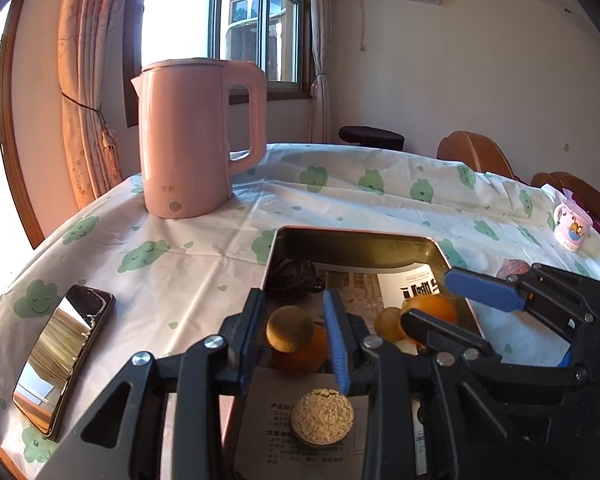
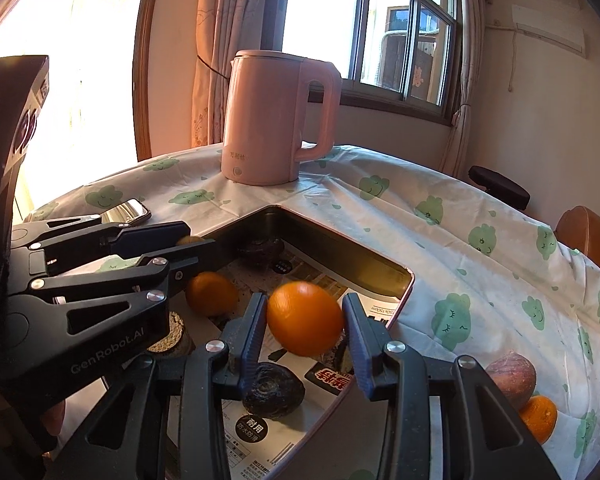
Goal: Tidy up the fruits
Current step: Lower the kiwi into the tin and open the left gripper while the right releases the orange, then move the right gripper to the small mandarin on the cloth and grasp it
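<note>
A metal tin box [image 1: 356, 242] [image 2: 352, 268], lined with printed paper, sits on the table. My left gripper [image 1: 292, 336] is over the box with a round tan fruit [image 1: 288, 329] between its fingers, above an orange [image 1: 302, 356]. My right gripper [image 2: 306, 320] holds an orange [image 2: 305, 319] between its fingers, above the box; it also shows in the left wrist view [image 1: 432, 310]. In the box lie another orange [image 2: 211, 293], dark ridged fruits [image 2: 274, 390] [image 1: 294, 276] and a grainy round cake [image 1: 322, 418]. Whether either gripper grips its fruit is unclear.
A pink kettle [image 1: 198, 140] stands at the back of the table. A phone [image 1: 62, 356] lies at the left. A mug [image 1: 571, 226] stands at the far right. A purple-brown fruit [image 2: 512, 378] and an orange [image 2: 538, 418] lie on the cloth right of the box.
</note>
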The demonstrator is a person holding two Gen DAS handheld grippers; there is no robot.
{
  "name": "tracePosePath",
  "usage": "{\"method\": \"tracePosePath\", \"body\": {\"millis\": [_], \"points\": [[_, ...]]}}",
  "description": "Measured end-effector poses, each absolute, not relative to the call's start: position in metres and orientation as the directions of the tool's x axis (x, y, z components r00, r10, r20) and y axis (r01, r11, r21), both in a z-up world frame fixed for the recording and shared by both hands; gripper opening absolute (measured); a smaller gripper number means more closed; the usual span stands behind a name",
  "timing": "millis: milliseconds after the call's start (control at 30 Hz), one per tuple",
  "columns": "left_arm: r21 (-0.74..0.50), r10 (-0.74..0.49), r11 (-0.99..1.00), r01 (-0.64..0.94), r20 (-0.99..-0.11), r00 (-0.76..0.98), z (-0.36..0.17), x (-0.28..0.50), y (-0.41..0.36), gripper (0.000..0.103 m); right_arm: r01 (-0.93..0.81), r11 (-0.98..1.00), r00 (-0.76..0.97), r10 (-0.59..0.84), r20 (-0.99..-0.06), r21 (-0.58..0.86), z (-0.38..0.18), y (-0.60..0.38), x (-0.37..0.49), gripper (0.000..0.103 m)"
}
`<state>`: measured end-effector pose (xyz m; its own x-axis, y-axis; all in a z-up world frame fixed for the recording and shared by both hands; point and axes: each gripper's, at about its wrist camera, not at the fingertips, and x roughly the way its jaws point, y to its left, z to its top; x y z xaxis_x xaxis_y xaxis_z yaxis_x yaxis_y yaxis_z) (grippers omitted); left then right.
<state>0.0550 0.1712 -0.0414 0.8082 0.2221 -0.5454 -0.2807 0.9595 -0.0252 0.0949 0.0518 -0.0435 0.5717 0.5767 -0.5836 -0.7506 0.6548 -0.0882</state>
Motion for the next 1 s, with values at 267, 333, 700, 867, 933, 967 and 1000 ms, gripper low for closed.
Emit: {"method": "tracePosePath", "body": {"millis": [267,333,700,867,933,967,1000], "points": [[-0.052,0.217,0.961,-0.271,-0.466,0.858,-0.023,0.04,0.153,0.071,-0.69,0.714,0.652,0.544,-0.528,-0.117,-0.026,0.012,0.092,0.064],[-0.056,0.181,0.971,-0.231,-0.452,0.873,-0.018,0.041,0.137,0.073,-0.663,0.74,0.674,0.522,-0.523,-0.115,-0.021,-0.01,0.095,0.064],[0.019,0.064,0.998,-0.062,-0.472,0.879,-0.02,0.072,0.046,0.082,-0.473,0.877,0.716,0.331,-0.615,-0.078,-0.035,-0.125,0.147,0.07],[0.048,0.063,0.998,-0.045,-0.496,0.866,-0.025,0.082,0.031,0.082,-0.527,0.85,0.63,0.385,-0.674,-0.008,-0.05,-0.124,0.16,0.07],[0.054,0.069,0.997,-0.048,-0.499,0.864,-0.025,0.085,0.029,0.085,-0.528,0.849,0.616,0.376,-0.692,-0.009,-0.053,-0.121,0.163,0.07],[0.054,0.07,0.997,-0.049,-0.5,0.863,-0.025,0.086,0.028,0.088,-0.526,0.85,0.617,0.371,-0.694,-0.013,-0.054,-0.119,0.165,0.07],[0.054,0.07,0.997,-0.049,-0.501,0.863,-0.025,0.087,0.027,0.088,-0.522,0.853,0.619,0.363,-0.697,-0.019,-0.055,-0.117,0.168,0.07]]}}
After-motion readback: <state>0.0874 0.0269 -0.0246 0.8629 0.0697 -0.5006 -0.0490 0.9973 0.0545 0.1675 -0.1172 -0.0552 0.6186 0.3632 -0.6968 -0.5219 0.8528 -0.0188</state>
